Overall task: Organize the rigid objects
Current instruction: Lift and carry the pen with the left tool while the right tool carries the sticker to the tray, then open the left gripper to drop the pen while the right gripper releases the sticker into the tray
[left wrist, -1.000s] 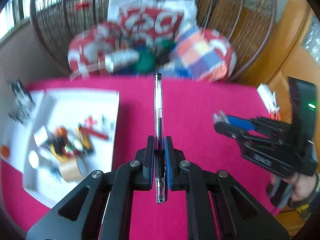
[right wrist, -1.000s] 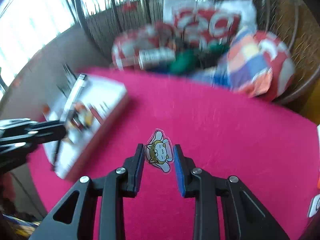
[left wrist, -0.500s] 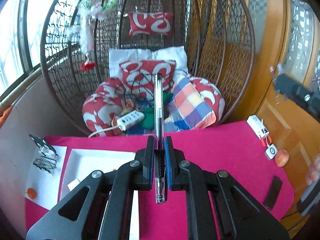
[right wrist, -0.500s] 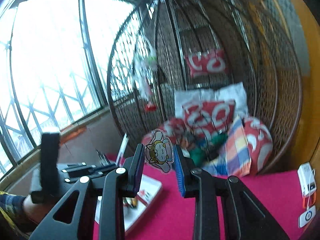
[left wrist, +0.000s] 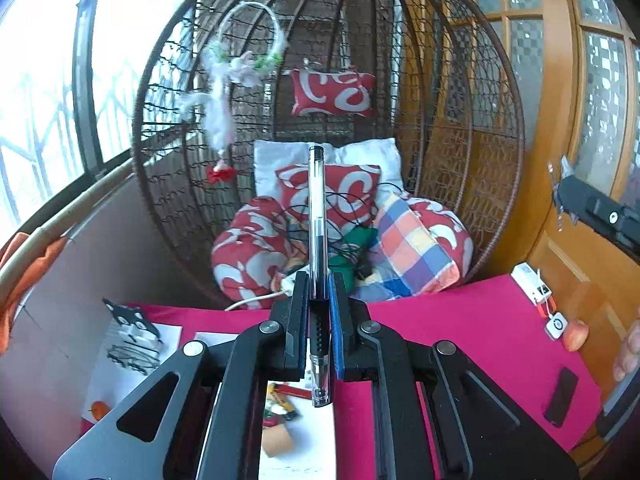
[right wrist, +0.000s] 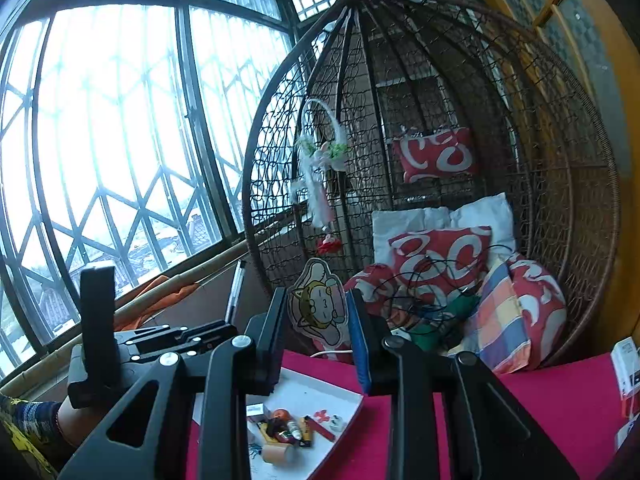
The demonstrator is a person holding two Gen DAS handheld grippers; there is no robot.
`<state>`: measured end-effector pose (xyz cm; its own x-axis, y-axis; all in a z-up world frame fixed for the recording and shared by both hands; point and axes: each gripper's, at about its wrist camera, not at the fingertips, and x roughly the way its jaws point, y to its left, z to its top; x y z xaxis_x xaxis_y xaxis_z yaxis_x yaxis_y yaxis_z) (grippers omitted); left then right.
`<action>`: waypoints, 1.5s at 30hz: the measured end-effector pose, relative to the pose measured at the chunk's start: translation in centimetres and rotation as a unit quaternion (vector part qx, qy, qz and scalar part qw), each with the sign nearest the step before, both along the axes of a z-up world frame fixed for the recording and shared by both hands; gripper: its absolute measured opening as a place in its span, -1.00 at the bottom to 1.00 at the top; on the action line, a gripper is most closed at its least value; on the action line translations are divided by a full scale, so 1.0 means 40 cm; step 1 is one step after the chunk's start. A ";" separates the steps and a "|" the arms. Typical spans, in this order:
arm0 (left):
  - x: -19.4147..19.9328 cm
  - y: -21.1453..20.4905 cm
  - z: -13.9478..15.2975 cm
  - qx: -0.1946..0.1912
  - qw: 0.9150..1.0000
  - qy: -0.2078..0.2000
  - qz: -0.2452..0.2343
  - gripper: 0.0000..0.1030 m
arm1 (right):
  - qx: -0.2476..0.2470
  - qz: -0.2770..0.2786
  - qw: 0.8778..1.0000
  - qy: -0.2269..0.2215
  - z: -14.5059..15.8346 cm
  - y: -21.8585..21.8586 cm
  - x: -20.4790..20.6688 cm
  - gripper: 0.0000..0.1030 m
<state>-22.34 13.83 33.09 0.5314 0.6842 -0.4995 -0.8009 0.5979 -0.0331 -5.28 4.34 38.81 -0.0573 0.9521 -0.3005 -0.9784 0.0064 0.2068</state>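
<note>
My left gripper [left wrist: 318,280] is shut on a clear black-ink pen [left wrist: 318,216] that points forward and up, held above the pink table [left wrist: 460,328]. My right gripper [right wrist: 318,300] is shut on a flat cartoon cat sticker [right wrist: 318,306], also raised above the table. The left gripper [right wrist: 216,326] with its pen [right wrist: 235,290] shows at the left of the right wrist view. A white tray [right wrist: 320,392] with several small items lies below both grippers; it also shows in the left wrist view [left wrist: 304,432].
A wicker egg chair [left wrist: 460,140] with red cushions stands behind the table. A white charger box [left wrist: 532,280], a small tag [left wrist: 557,325], a peach-coloured object [left wrist: 576,334] and a black flat piece [left wrist: 562,396] lie at the table's right. Binder clips [left wrist: 128,340] lie at left.
Both grippers have lifted and tilted up from the table, from looking down at the tray to facing the egg chair. Each keeps its object.
</note>
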 end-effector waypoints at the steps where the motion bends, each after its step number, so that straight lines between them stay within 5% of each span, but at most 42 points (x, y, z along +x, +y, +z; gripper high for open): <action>1: -0.009 0.004 -0.002 0.000 1.000 0.001 0.003 -0.83 | -0.002 0.001 1.000 0.001 -0.004 0.004 -0.006 -0.46; 16: -0.185 0.077 -0.048 -0.019 0.999 0.015 0.041 -0.83 | -0.048 0.042 0.998 0.008 -0.072 0.147 -0.157 -0.46; 24: -0.234 0.198 -0.174 -0.110 0.993 0.025 0.034 -0.83 | -0.128 0.045 0.990 0.022 -0.207 0.274 -0.206 -0.46; 29: -0.210 0.294 -0.350 -0.222 0.974 0.050 0.011 -0.83 | -0.224 0.035 0.973 0.053 -0.377 0.377 -0.189 -0.46; 35: -0.151 0.349 -0.550 -0.280 0.949 0.143 0.008 -0.83 | -0.336 0.005 0.938 0.086 -0.591 0.454 -0.173 -0.46; 40: -0.140 0.364 -0.630 -0.311 0.934 0.178 0.004 -0.83 | -0.399 -0.013 0.913 0.081 -0.720 0.479 -0.189 -0.45; 45: -0.144 0.379 -0.660 -0.326 0.927 0.186 -0.001 -0.83 | -0.416 -0.019 0.908 0.055 -0.750 0.485 -0.218 -0.44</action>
<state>-28.08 28.98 6.69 0.2408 0.1726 -0.9551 -0.8288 0.5486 -0.1098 -13.98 23.72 8.82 -0.1029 0.4009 -0.9103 -0.9478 0.2381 0.2120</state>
